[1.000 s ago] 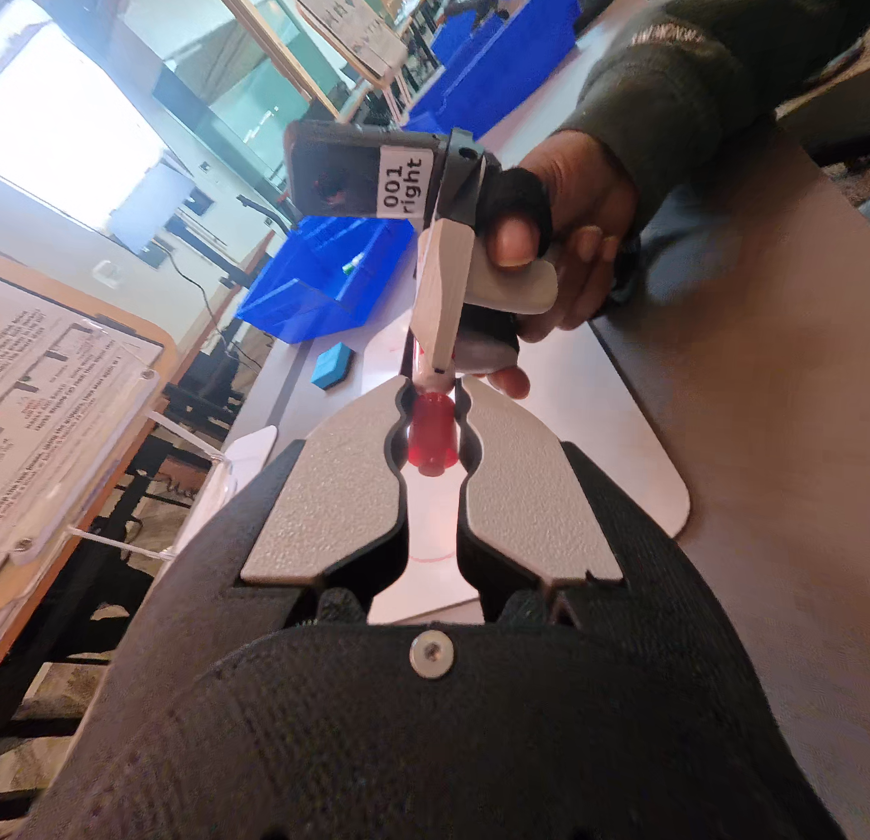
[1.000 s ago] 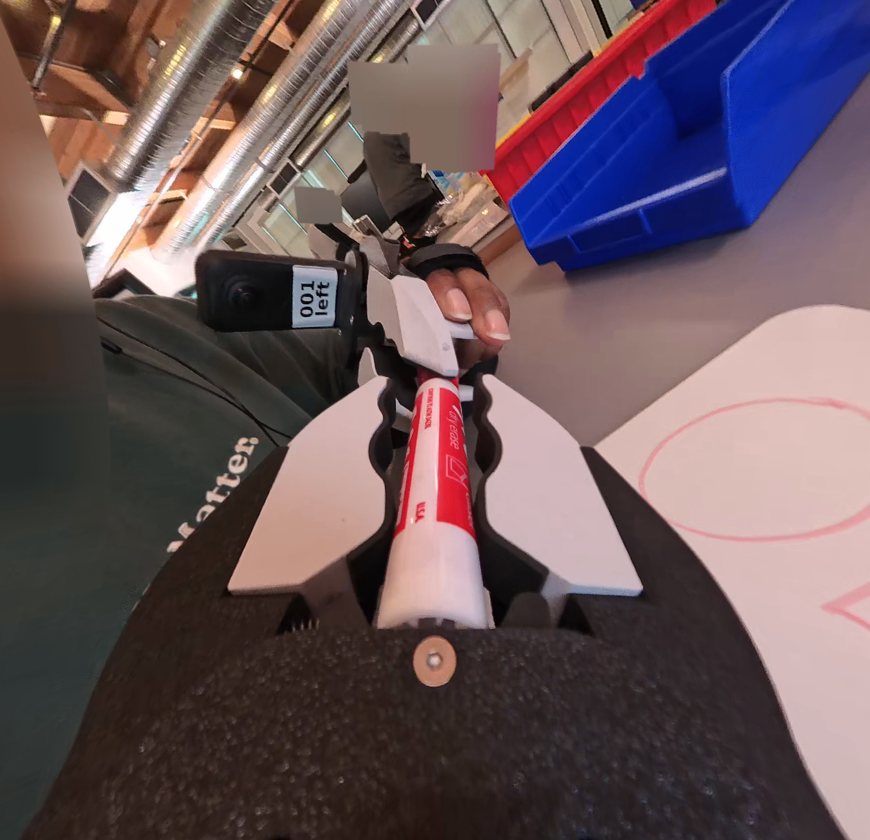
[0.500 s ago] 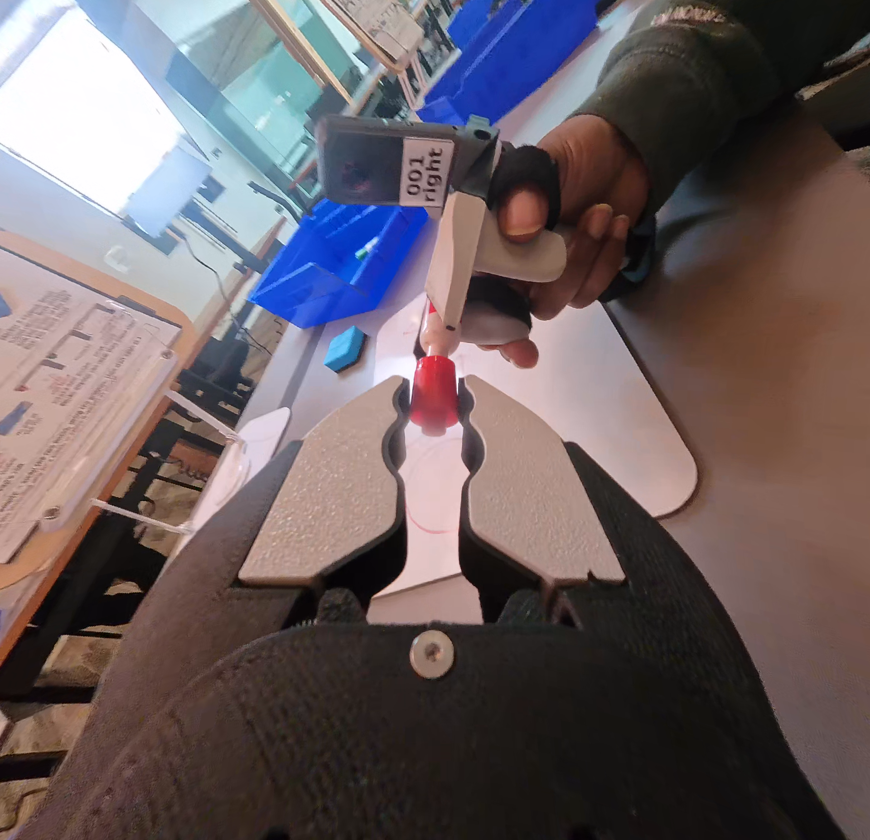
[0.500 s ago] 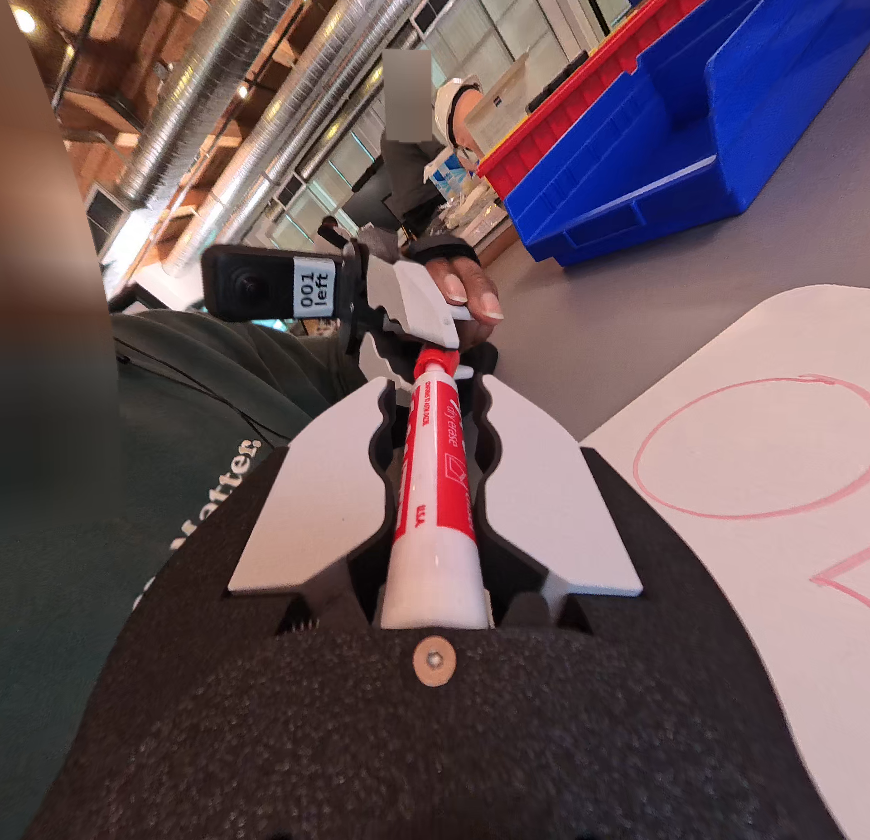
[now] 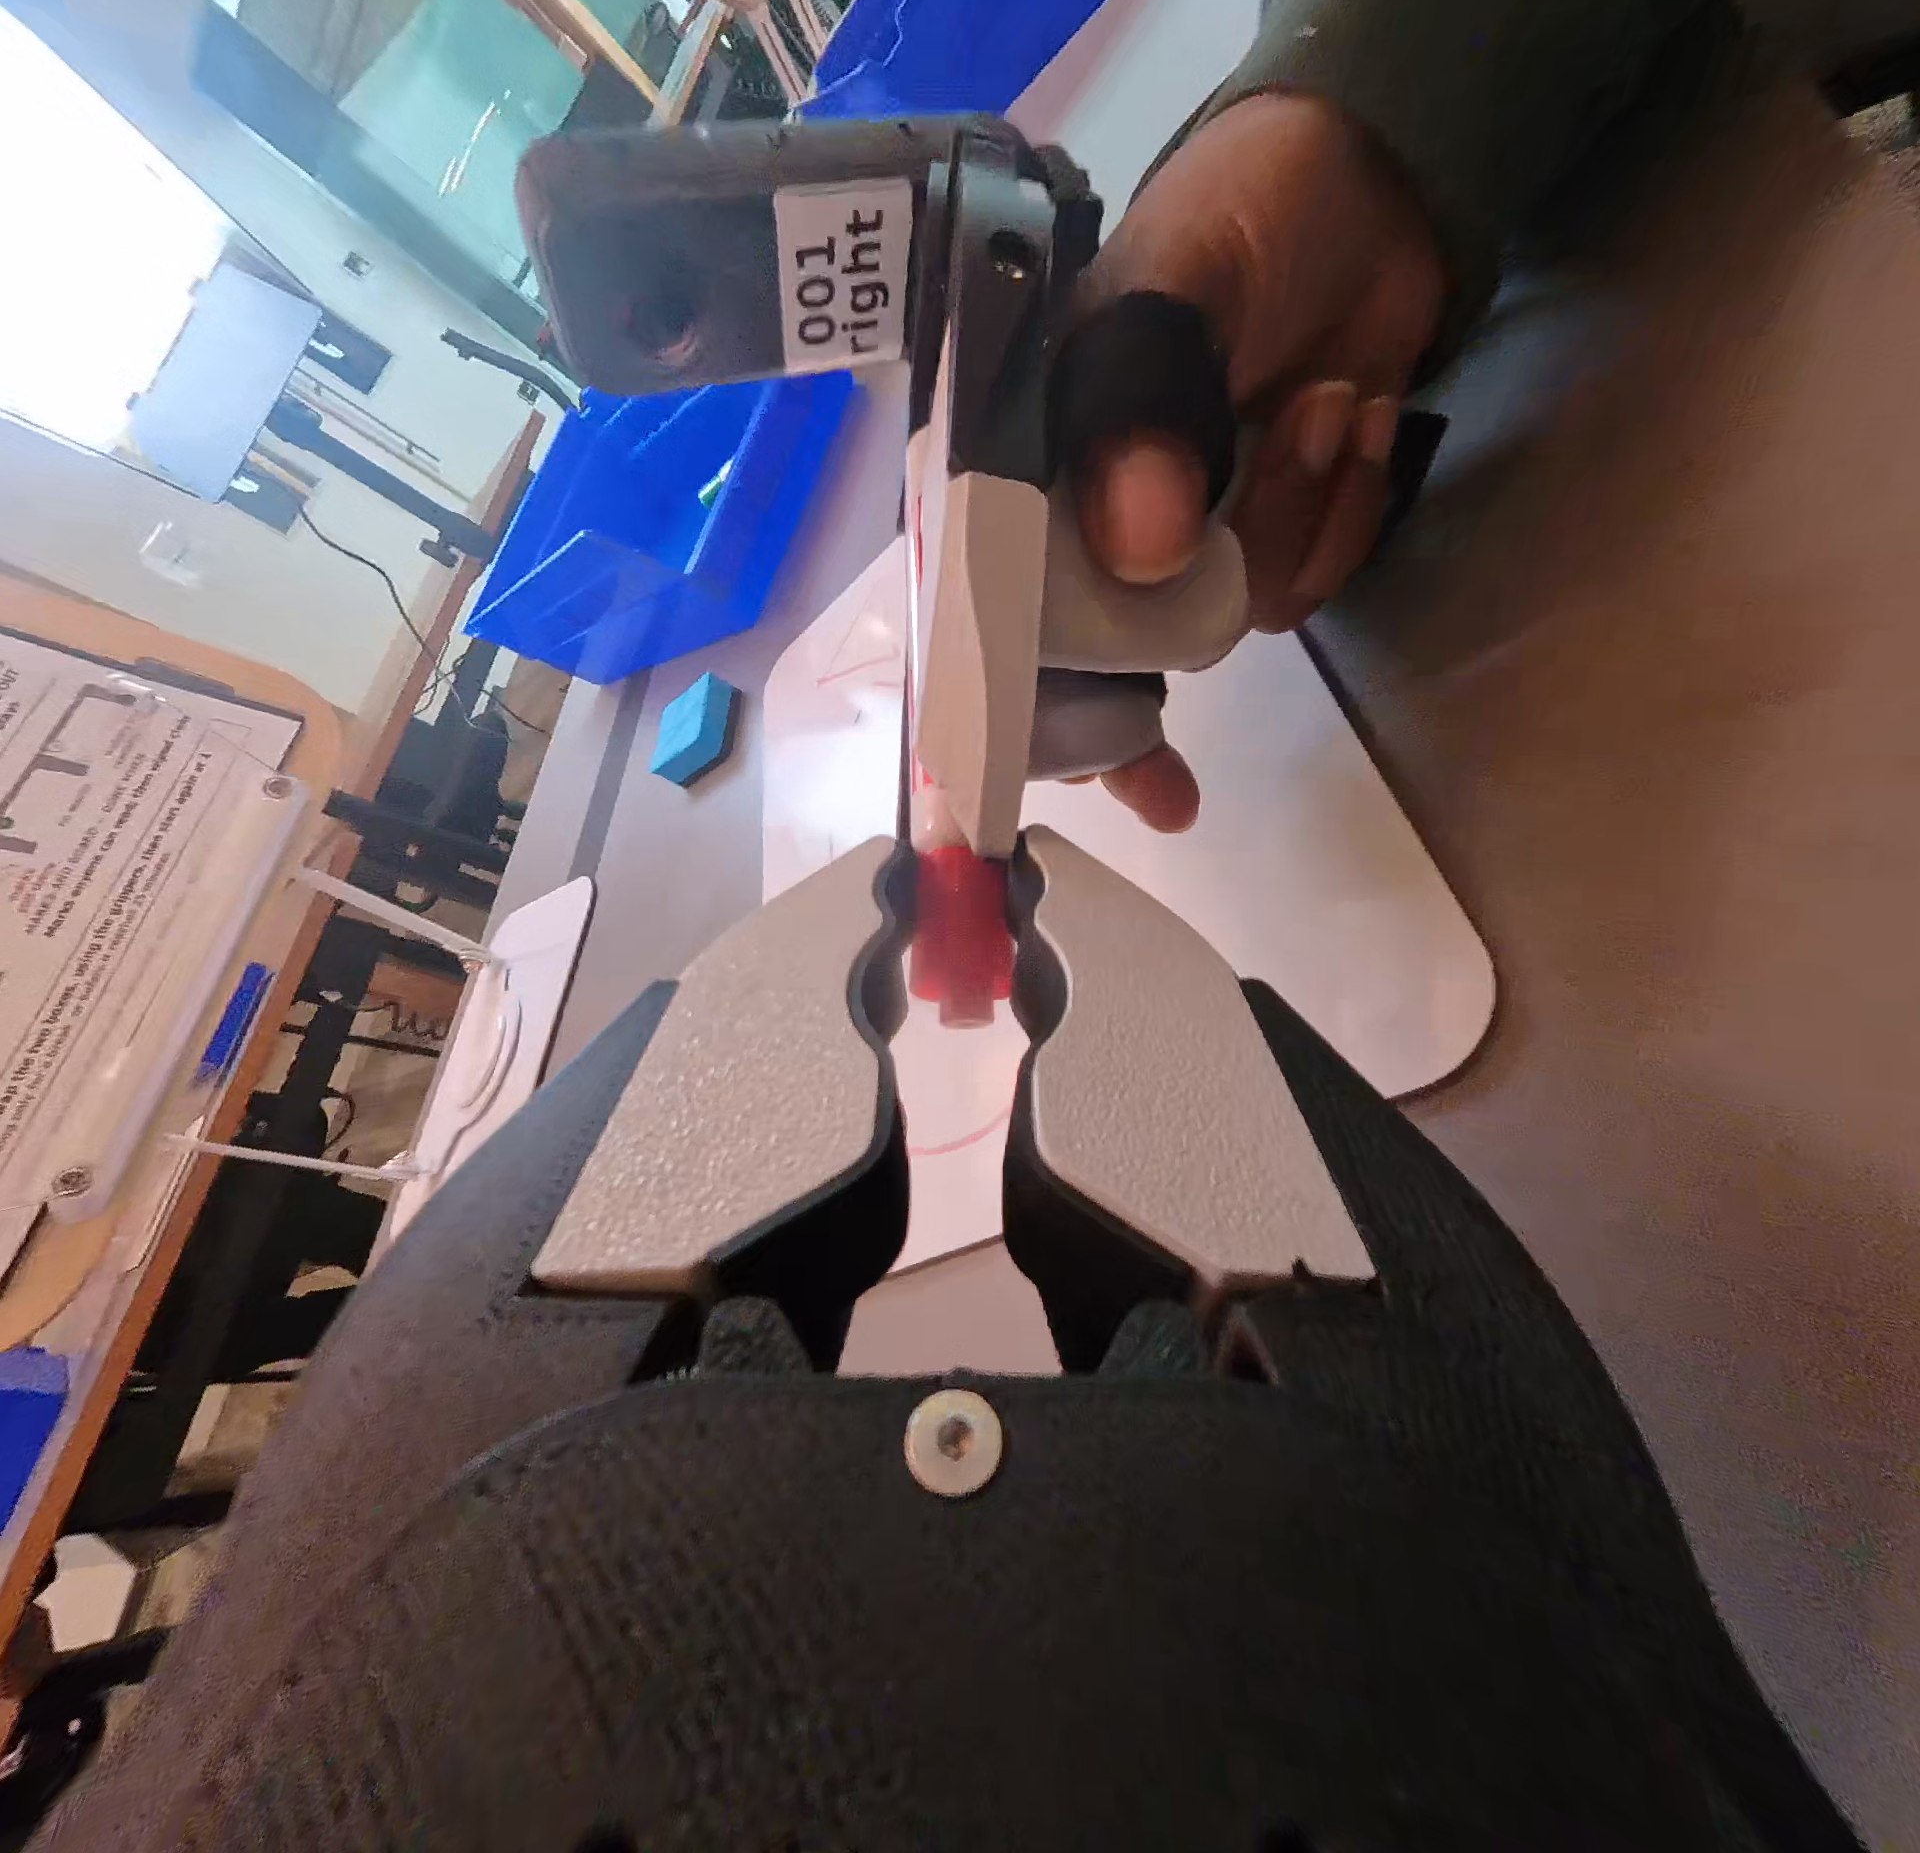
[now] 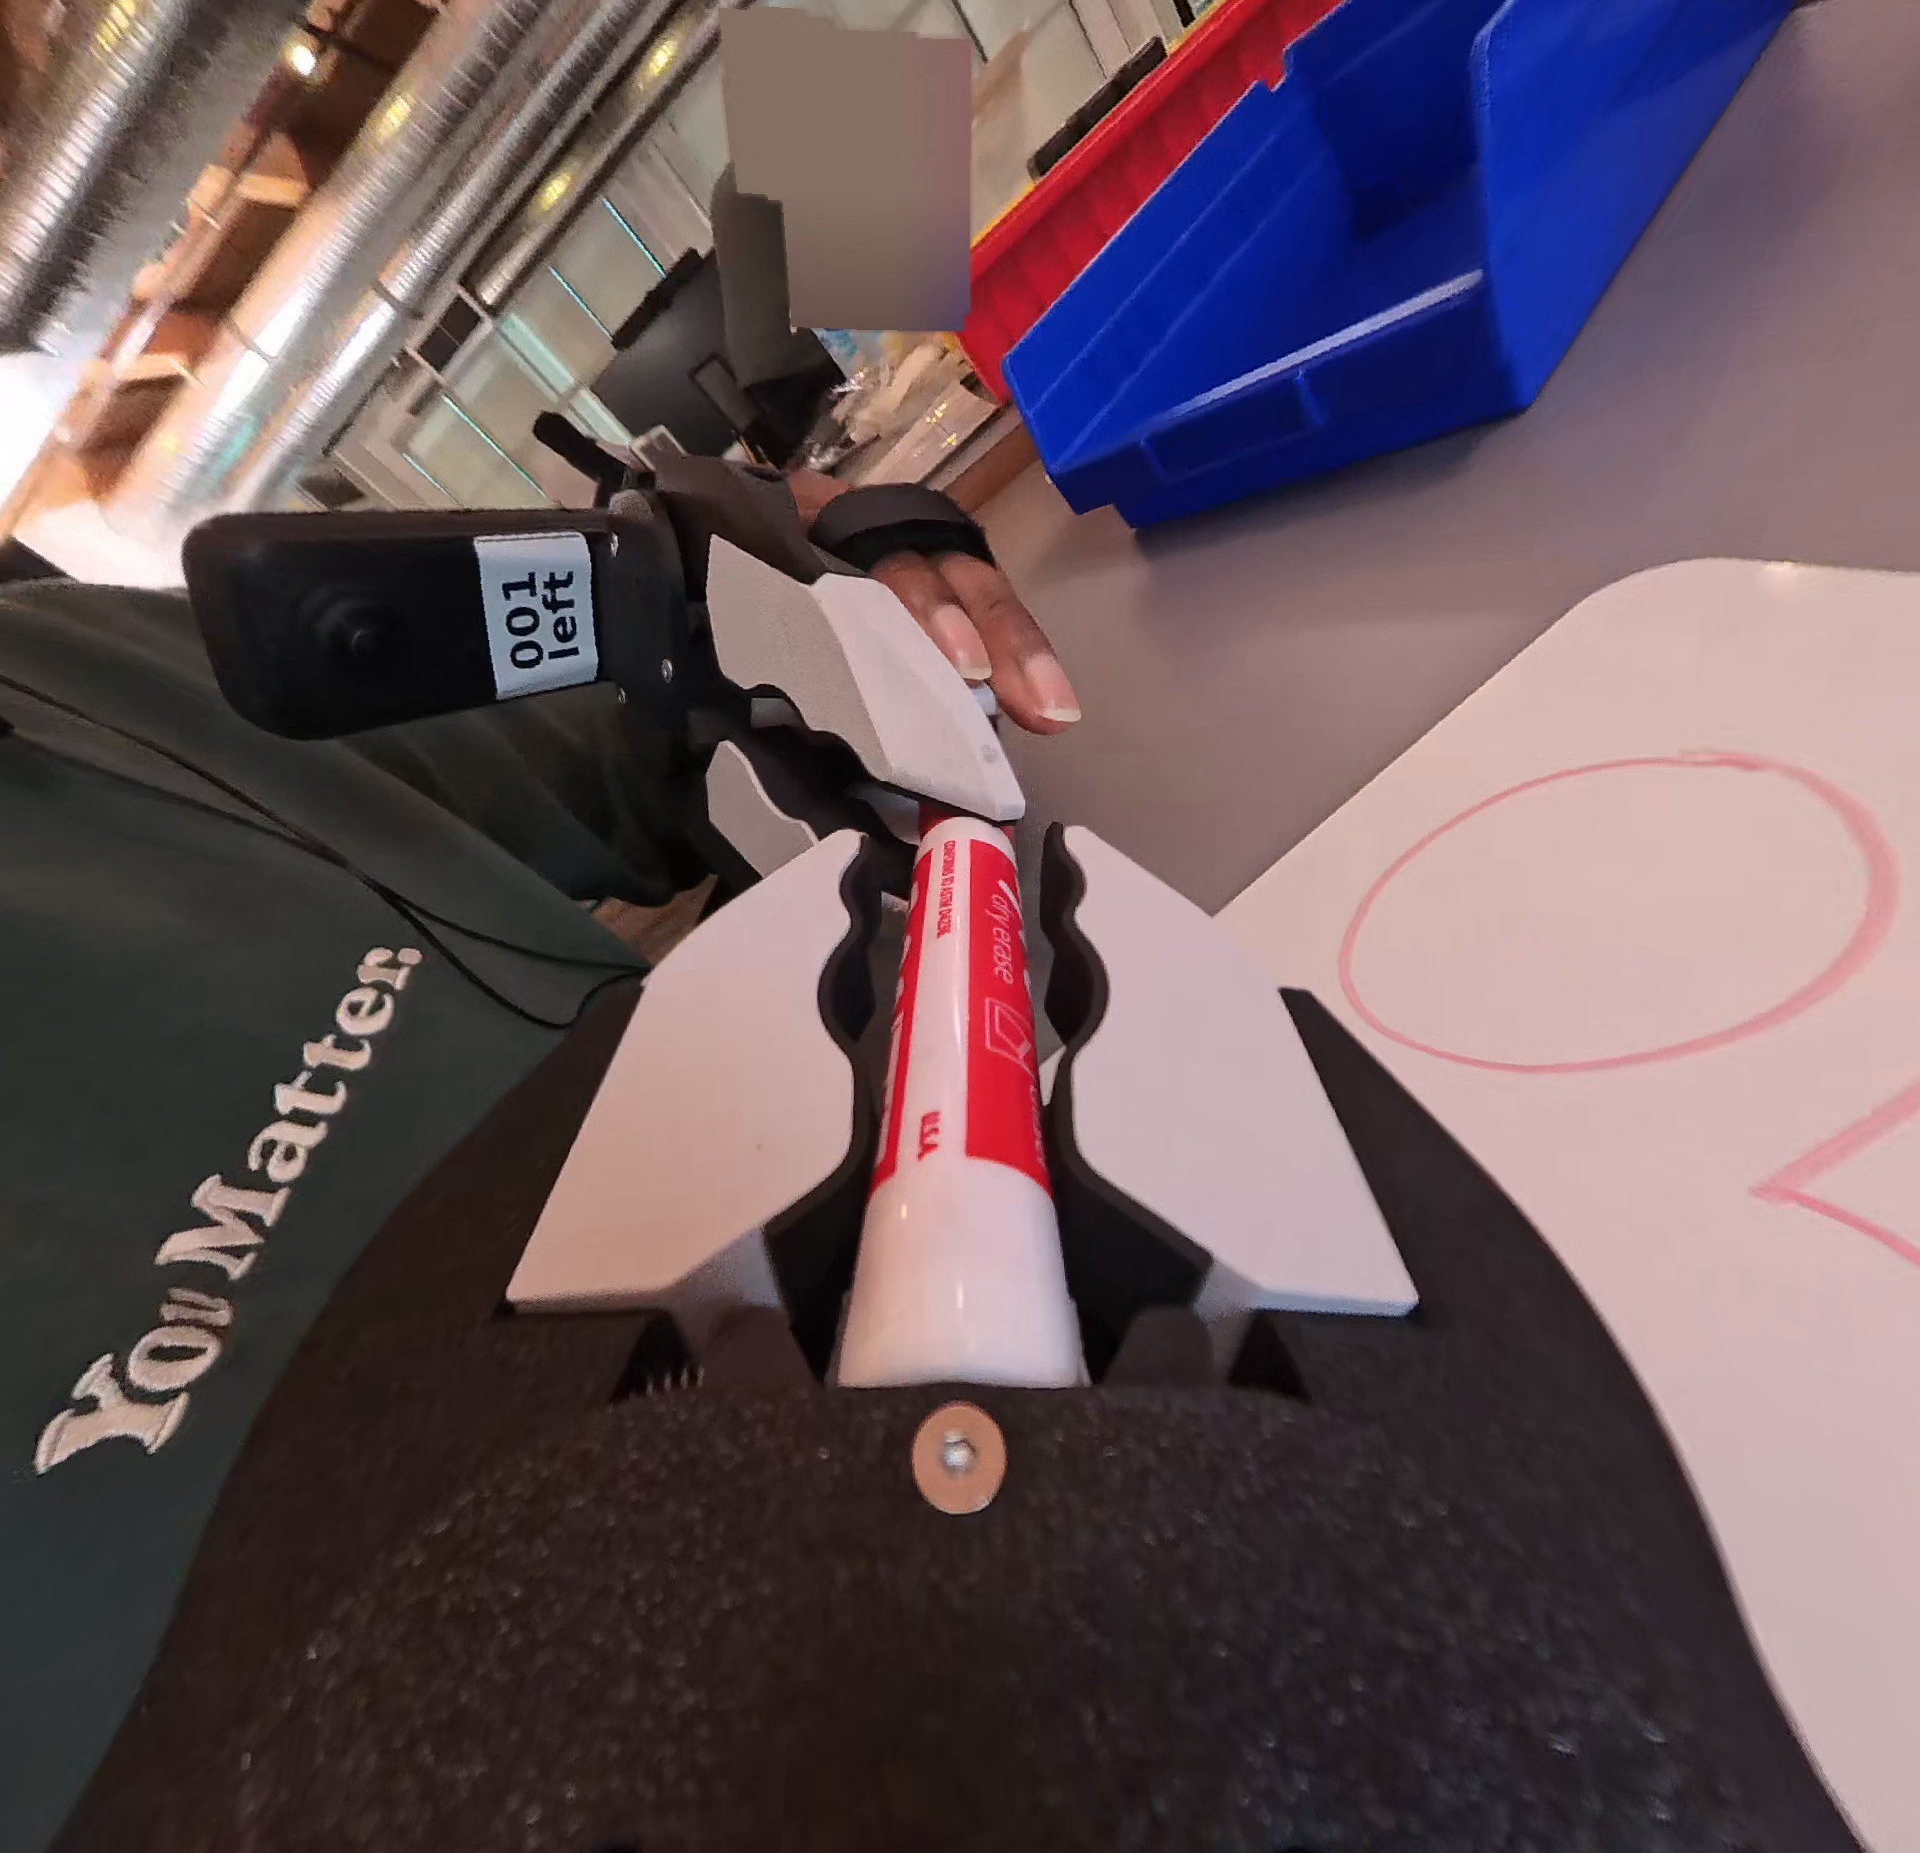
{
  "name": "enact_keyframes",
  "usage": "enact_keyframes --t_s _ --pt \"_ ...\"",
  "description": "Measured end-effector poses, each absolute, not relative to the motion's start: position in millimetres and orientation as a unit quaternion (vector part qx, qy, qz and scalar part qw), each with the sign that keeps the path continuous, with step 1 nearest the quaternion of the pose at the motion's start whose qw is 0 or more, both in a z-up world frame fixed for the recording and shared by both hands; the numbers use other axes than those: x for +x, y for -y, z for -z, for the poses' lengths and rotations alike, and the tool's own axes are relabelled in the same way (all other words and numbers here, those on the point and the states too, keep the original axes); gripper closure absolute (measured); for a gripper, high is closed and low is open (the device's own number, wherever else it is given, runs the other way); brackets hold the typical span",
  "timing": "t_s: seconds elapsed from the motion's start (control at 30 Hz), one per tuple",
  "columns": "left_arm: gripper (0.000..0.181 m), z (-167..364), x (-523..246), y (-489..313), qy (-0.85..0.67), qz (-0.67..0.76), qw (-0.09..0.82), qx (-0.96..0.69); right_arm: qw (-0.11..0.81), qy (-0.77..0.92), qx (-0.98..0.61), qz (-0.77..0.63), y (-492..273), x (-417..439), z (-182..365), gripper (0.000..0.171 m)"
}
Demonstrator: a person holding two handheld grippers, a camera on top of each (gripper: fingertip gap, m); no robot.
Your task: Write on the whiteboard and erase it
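With the right gripper [image 6: 956, 972] clamping the marker [image 6: 961, 1128] barrel and the left gripper [image 5: 956, 930] pinching its red cap [image 5: 958, 946] ahead, an off-axis push is risking a jammed cap.

Silver ducts [image 6: 343, 276] run under a wooden ceiling; bright windows [image 5: 94, 276] line the wall.

Both grippers [image 5: 956, 930] [image 6: 951, 910] are showing pale grey wavy-edged fingers [image 5: 769, 1097] on grainy black bodies, one silver screw [image 6: 958, 1457] at 6 o'clock; person is wearing dark green sleeve [image 5: 1475, 68].
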State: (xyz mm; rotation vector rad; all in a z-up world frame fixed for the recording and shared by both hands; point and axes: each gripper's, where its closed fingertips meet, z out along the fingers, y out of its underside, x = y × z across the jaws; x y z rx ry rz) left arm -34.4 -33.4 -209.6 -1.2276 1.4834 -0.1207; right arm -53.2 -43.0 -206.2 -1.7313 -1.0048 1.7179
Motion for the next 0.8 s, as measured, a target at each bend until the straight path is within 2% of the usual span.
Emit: enact_keyframes --t_s 0.2,0.33,0.47,0.67,0.8 --pt "0.164 203 -34 34 -0.613 0.109 0.574 -0.533 0.273 0.427 -0.625 -0.594 41 -52 198 0.132" --pt "0.164 214 -55 29 -0.616 0.126 0.542 -0.557 0.378 0.538 -0.608 -0.444 24 -41 204 0.127" --pt "0.164 235 -62 37 -0.633 0.135 0.509 -0.568 0.363 0.643 -0.582 -0.339 38 -40 230 0.127" --pt "0.164 239 -51 51 -0.653 0.151 0.49 -0.557 0.369 0.723 -0.541 -0.222 48 -40 255 0.151" --pt "0.164 233 -46 54 -0.645 0.159 0.499 -0.557 0.374 0.724 -0.538 -0.215 47 -37 249 0.153"
